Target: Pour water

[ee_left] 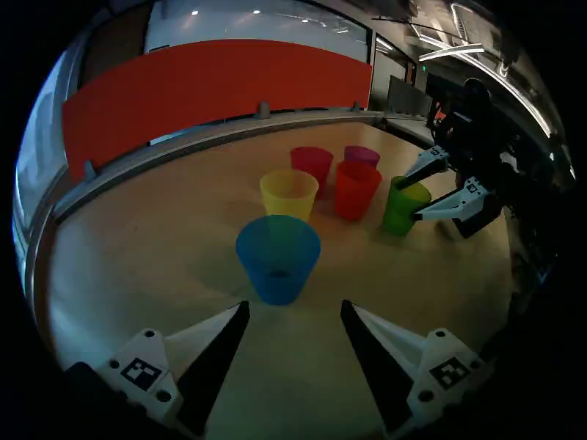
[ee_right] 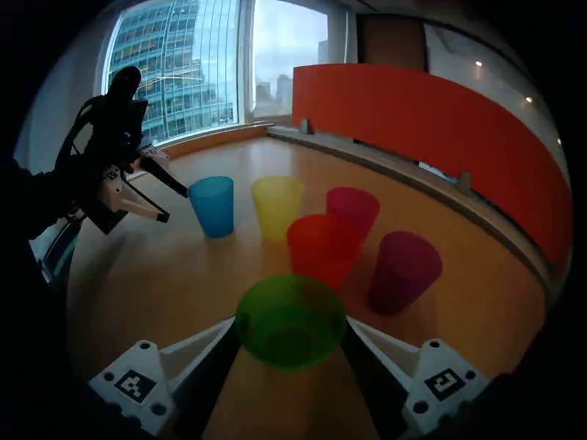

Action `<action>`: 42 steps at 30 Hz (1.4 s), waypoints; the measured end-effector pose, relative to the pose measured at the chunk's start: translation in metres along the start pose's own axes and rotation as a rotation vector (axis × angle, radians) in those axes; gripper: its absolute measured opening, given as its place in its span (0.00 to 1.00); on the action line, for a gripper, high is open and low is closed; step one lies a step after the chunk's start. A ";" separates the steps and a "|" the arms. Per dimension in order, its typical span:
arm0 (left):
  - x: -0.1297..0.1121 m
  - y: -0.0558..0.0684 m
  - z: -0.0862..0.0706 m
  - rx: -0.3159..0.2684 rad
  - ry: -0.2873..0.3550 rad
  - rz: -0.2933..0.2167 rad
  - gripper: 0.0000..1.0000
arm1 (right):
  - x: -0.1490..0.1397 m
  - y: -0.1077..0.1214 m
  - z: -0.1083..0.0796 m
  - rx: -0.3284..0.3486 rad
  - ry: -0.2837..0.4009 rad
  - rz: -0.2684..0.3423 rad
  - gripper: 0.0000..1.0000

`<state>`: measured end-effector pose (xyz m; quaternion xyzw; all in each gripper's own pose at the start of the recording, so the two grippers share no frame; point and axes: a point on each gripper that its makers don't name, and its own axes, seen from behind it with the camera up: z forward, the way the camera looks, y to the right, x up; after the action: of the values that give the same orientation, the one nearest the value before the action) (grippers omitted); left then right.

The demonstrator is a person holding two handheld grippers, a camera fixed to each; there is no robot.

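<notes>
Six cups stand upright on the wooden table [ee_left: 147,242]: blue cup [ee_left: 279,258], yellow cup [ee_left: 289,194], red cup [ee_left: 356,189], pink cup [ee_left: 312,163], purple cup [ee_left: 362,155], green cup [ee_right: 291,345].

Your left gripper [ee_left: 293,308]: released, fingers spread, nothing between them. The blue cup sits just ahead of the tips, untouched.

Your right gripper [ee_right: 290,321]: fingers spread to either side of the green cup, close against its wall. You cannot tell whether they press on it. The cup rests on the table, nearest of the group in the right gripper view.
</notes>
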<state>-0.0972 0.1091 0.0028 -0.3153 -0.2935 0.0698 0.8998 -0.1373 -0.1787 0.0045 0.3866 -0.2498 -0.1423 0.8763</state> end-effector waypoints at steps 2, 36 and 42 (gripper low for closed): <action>0.000 0.000 -0.001 0.003 0.003 0.000 0.92 | 0.000 0.000 0.000 -0.003 0.000 0.000 0.92; 0.020 -0.024 -0.066 0.199 0.234 -0.100 0.92 | -0.005 0.017 -0.093 -0.227 0.144 0.083 1.00; 0.032 -0.031 -0.084 0.288 0.337 -0.115 0.92 | 0.008 0.022 -0.110 -0.308 0.228 0.111 1.00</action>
<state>-0.0250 0.0505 -0.0154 -0.1735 -0.1437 0.0061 0.9743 -0.0693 -0.1007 -0.0397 0.2474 -0.1453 -0.0857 0.9541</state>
